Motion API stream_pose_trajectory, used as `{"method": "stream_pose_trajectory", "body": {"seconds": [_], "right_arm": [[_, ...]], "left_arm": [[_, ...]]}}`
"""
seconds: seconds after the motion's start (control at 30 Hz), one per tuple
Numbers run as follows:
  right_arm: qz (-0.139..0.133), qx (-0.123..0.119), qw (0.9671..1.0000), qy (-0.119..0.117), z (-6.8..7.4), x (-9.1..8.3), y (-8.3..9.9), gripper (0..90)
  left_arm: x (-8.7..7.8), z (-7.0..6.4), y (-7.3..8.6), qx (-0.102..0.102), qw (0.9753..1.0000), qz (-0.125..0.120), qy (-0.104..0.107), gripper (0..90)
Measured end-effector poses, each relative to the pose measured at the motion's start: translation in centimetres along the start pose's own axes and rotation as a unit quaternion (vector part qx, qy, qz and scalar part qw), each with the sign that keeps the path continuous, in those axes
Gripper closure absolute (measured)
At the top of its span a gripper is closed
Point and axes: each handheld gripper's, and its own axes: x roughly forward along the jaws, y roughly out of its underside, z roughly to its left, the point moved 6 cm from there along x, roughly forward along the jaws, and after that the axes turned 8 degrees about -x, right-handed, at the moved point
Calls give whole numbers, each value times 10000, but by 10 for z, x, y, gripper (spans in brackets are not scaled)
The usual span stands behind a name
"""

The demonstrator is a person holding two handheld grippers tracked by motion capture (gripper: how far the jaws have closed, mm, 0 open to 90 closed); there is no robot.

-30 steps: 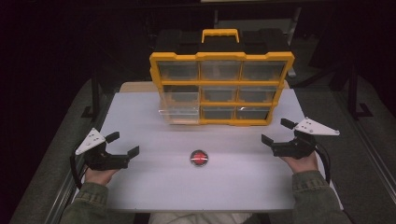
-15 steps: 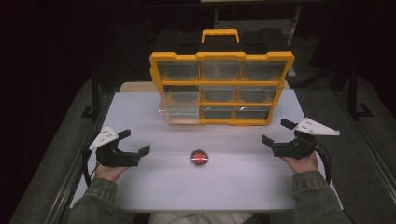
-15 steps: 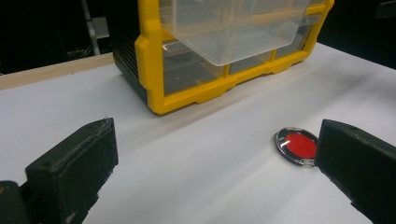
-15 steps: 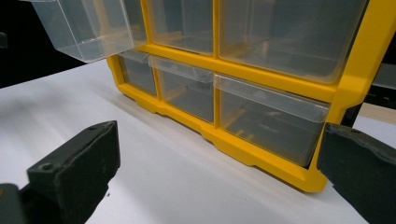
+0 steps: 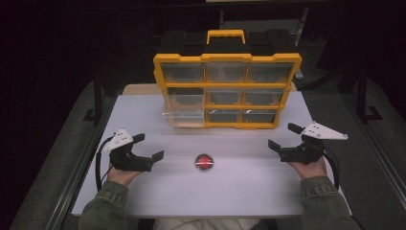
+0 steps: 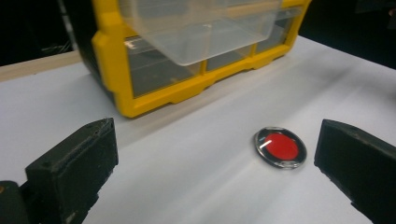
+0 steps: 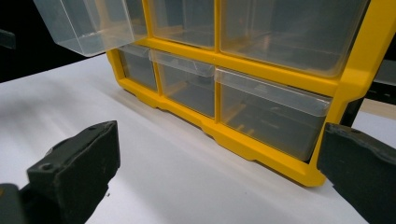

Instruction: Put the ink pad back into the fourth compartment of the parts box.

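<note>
A yellow organiser [image 5: 227, 91] with clear drawers stands upright at the back of the white table [image 5: 158, 191]. Its lower-left drawer [image 5: 184, 117] is pulled out toward me; the left gripper view shows that drawer [image 6: 201, 28] empty. A small round red disc with a metal rim [image 5: 204, 162] lies flat at the table's middle. My left gripper [image 5: 148, 147] is open, left of the disc and pointing toward it, and the disc [image 6: 280, 148] lies ahead between its jaws. My right gripper [image 5: 283, 136] is open at the right, facing the organiser's [image 7: 261, 70] lower drawers.
The table's side edges drop to grey floor mats [image 5: 62, 143]. A black frame [image 5: 98, 96] stands at the left and another [image 5: 361, 91] at the right. Bare white surface lies in front of the disc.
My left gripper has moved rightward and slightly forward, toward the red disc. The right gripper, the disc and the drawer have stayed put.
</note>
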Motion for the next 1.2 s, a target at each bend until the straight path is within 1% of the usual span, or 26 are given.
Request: {"method": "stream_pose_trajectory", "body": {"seconds": [0.03,0.07,0.17,0.2,0.33,0.4,0.53,0.6,0.63,0.67,0.8,0.9,1.0,1.2], "right_arm": [[0,0,10000,0,0,0,0,0],[7,-2,10000,-2,0,0,0,0],[13,-15,10000,8,0,-1,0,0],[2,-21,10000,21,0,-1,0,0],[2,-20,10000,29,0,-1,0,0],[12,-25,10000,26,0,-1,0,0],[27,-37,10000,19,0,0,1,0],[33,-39,10000,15,0,0,1,0],[37,-40,10000,13,0,0,1,0],[42,-45,10000,16,0,0,1,0],[19,-95,9999,84,-1,-1,0,0],[17,-89,9999,92,-1,-1,0,0],[67,-90,9999,78,-1,-1,2,0],[82,-95,9999,84,-1,-2,3,0]], "left_arm": [[0,0,0,0,10000,0,0,0],[2,-5,-1,66,10000,37,51,0],[5,-8,-2,87,9999,56,69,0],[8,-10,-2,133,9998,89,82,0],[13,-14,-2,143,9997,113,135,0],[17,-19,-2,191,9995,135,216,0],[22,-23,-2,231,9992,162,268,0],[28,-26,-1,296,9988,232,303,0],[28,-26,-1,296,9988,232,303,0],[32,-29,1,308,9986,280,337,0],[39,-33,4,388,9977,396,382,0],[43,-36,6,423,9974,421,410,0],[50,-40,8,514,9963,484,479,0],[60,-46,10,566,9952,526,604,0]]}}
